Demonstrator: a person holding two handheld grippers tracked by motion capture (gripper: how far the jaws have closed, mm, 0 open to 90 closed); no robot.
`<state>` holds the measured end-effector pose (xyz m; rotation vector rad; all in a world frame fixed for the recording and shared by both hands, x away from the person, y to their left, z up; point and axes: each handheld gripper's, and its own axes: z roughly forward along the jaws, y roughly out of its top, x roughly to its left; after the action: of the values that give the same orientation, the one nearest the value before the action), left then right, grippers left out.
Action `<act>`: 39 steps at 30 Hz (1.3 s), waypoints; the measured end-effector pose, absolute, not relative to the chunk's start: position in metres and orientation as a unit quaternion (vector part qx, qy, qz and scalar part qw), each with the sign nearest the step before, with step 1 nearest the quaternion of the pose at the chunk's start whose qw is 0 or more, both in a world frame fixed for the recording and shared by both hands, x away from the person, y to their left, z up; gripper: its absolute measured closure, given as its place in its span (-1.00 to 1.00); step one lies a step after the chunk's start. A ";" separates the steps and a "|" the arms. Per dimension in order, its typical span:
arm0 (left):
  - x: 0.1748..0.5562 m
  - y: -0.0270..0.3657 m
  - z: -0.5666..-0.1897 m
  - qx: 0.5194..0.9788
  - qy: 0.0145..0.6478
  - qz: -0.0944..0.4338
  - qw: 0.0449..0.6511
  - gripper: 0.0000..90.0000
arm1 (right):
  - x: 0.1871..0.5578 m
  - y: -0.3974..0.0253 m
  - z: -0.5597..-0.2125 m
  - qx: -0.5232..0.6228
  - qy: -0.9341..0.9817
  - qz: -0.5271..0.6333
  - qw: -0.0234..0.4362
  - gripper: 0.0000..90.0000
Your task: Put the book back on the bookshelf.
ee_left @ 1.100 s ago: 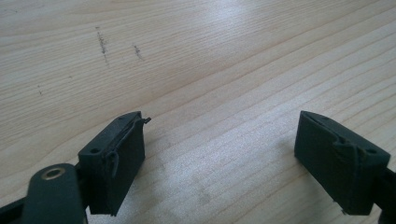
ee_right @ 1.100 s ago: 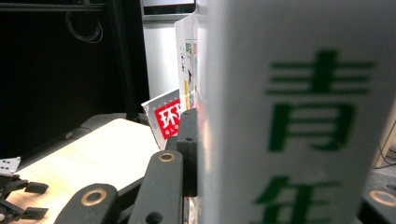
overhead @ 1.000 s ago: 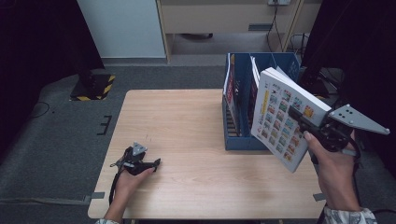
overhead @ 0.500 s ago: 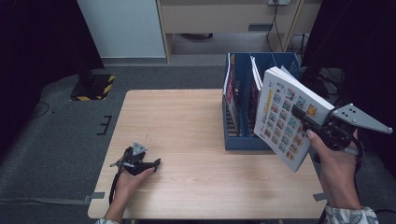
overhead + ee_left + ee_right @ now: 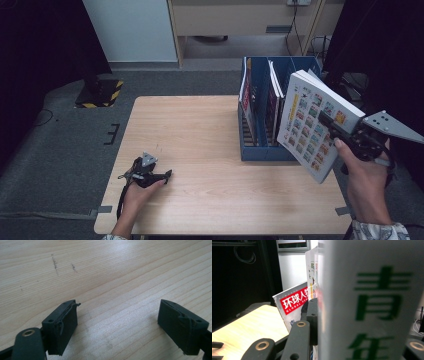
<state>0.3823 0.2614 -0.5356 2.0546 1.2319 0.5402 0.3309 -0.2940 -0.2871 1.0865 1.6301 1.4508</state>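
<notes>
A thick white book (image 5: 312,125) with a grid of small coloured pictures on its cover hangs tilted in the air at the right end of the blue file rack (image 5: 260,152). My right gripper (image 5: 332,125) is shut on its upper right part; in the right gripper view the book's white spine with green characters (image 5: 372,305) rises close between the jaws. My left gripper (image 5: 162,176) lies on the wooden table (image 5: 195,125) near the front left corner. Its jaws stand wide apart over bare wood (image 5: 117,322), so the left gripper (image 5: 117,325) is open.
The blue rack holds several upright magazines (image 5: 248,97), one with a red title band (image 5: 293,302). A cabinet and pale wall panel stand beyond the table's far edge. A yellow-black striped base (image 5: 100,95) sits on the floor at the left.
The right hand has carried the book a little up and to the right, near the rack's right end. The left gripper has stayed still on the table.
</notes>
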 end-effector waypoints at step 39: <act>0.383 0.261 -0.536 0.787 0.473 0.208 0.336 -0.67 | 0.341 -0.323 -0.282 0.446 0.606 0.539 0.378 0.64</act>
<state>0.3826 0.2612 -0.5356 2.0534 1.2344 0.5416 0.3409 -0.3232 -0.2815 1.1395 1.5499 1.3788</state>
